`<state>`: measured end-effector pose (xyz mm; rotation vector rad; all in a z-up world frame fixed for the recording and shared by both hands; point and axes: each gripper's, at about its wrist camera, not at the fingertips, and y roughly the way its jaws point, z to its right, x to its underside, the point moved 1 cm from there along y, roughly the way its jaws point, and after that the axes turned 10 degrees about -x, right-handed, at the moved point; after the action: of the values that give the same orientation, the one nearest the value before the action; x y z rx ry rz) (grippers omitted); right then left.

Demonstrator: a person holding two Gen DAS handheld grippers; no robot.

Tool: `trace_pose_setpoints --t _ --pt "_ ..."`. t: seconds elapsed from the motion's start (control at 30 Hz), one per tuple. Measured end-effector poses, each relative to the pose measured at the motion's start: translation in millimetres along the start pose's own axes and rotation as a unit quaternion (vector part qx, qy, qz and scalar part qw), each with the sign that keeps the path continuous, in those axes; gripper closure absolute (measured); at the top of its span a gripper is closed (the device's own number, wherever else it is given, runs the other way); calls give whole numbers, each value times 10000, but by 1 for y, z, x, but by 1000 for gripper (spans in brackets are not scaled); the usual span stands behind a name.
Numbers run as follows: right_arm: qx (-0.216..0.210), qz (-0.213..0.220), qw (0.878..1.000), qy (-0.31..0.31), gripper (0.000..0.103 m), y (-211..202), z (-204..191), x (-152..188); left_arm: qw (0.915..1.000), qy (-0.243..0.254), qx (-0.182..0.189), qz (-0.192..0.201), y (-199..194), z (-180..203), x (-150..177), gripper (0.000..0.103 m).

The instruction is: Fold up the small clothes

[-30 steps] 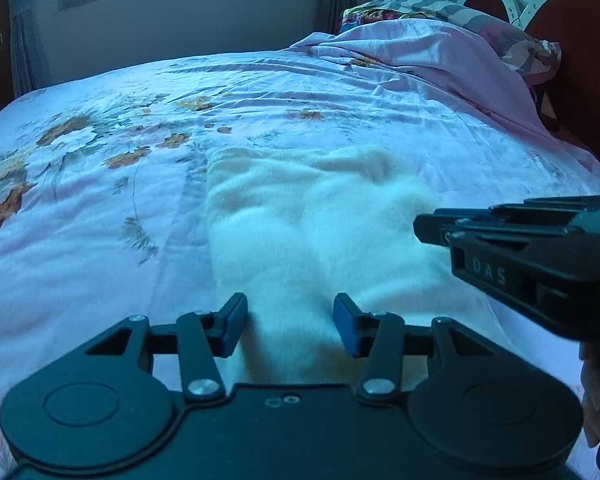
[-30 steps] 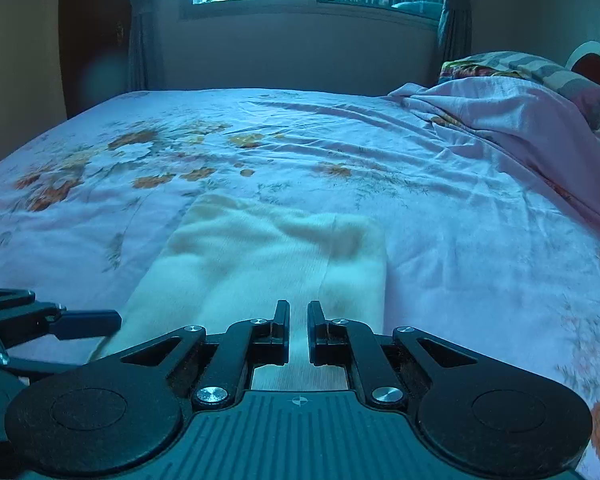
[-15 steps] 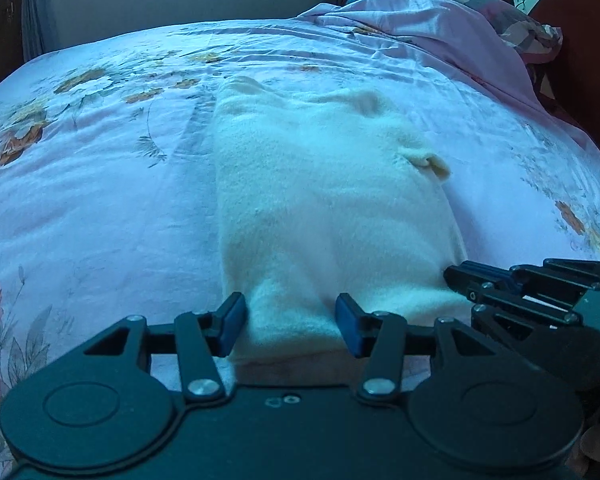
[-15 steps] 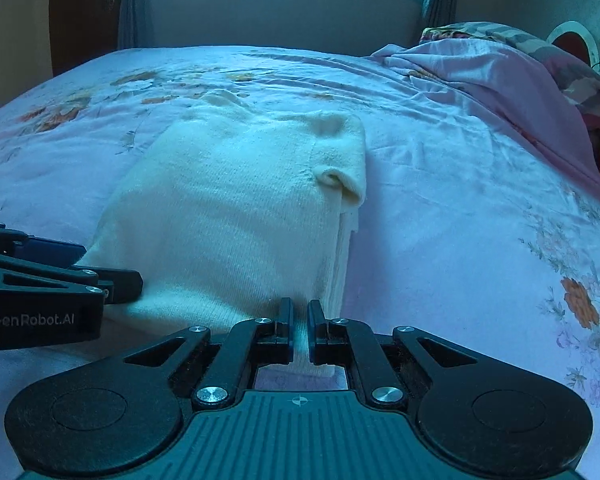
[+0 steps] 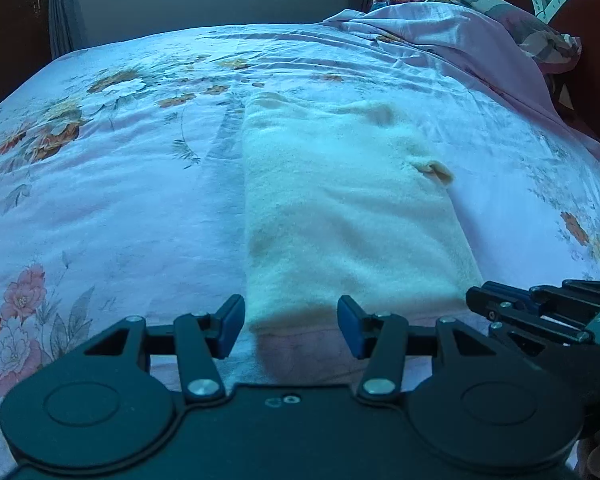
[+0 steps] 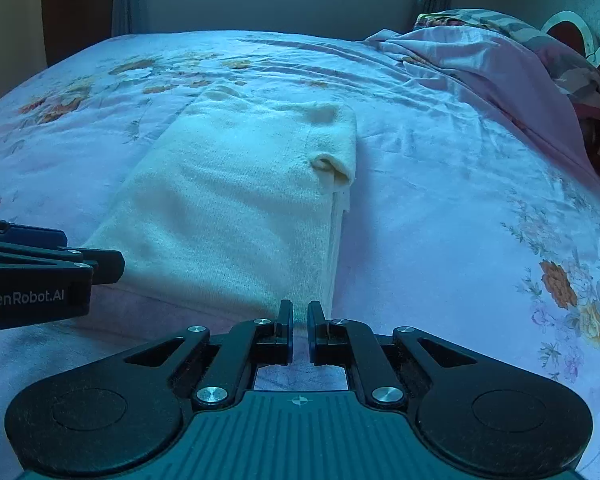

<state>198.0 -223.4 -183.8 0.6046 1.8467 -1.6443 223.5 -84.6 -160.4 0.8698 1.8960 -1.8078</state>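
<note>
A cream knitted garment (image 5: 340,208) lies folded into a long strip on the floral bedsheet (image 5: 120,200), running away from me. It also shows in the right wrist view (image 6: 236,208). My left gripper (image 5: 291,326) is open, its blue fingertips astride the garment's near left corner, just above it. My right gripper (image 6: 300,330) has its jaws nearly together at the garment's near right corner. No cloth shows between them. Each gripper shows in the other's view, the right one (image 5: 540,312) at the lower right, the left one (image 6: 40,272) at the left.
A crumpled pink quilt (image 5: 460,48) and a striped pillow (image 5: 480,4) lie at the far right by the headboard (image 5: 588,40). A wall with curtains (image 6: 260,0) stands beyond the bed's far edge. Flat sheet surrounds the garment.
Both grippers dropped toward the garment's near edge, then drew back slightly. The garment now lies flat with its near edge in front of the fingertips. Finger openings look unchanged.
</note>
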Motion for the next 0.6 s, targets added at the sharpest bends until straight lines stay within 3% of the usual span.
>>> trace_pose_setpoints --t 0.23,0.27,0.3,0.33,0.37,0.43,0.6 --pt "-132 388 9989 233 95 -23 10 -5 9999 8 2 146 -7 -8 -8 50" --pt "-171 437 9985 266 90 -25 11 -7 9999 -1 15 160 -7 -10 -10 48" --pt "-193 467 9983 291 63 -26 12 -8 9999 -19 48 160 -6 -12 -12 45" --pt "-215 529 9979 318 24 -28 14 -11 9998 -42 97 164 -5 -15 -14 44" --pt "-205 657 9970 346 13 -30 15 -12 9997 -68 134 176 -3 -17 -16 43" --pt "-227 868 9954 343 12 -34 17 -16 9996 -96 189 170 1 -22 -20 43" --pt "-585 720 9937 634 12 -17 26 -28 9986 -383 373 19 19 -37 -30 43"
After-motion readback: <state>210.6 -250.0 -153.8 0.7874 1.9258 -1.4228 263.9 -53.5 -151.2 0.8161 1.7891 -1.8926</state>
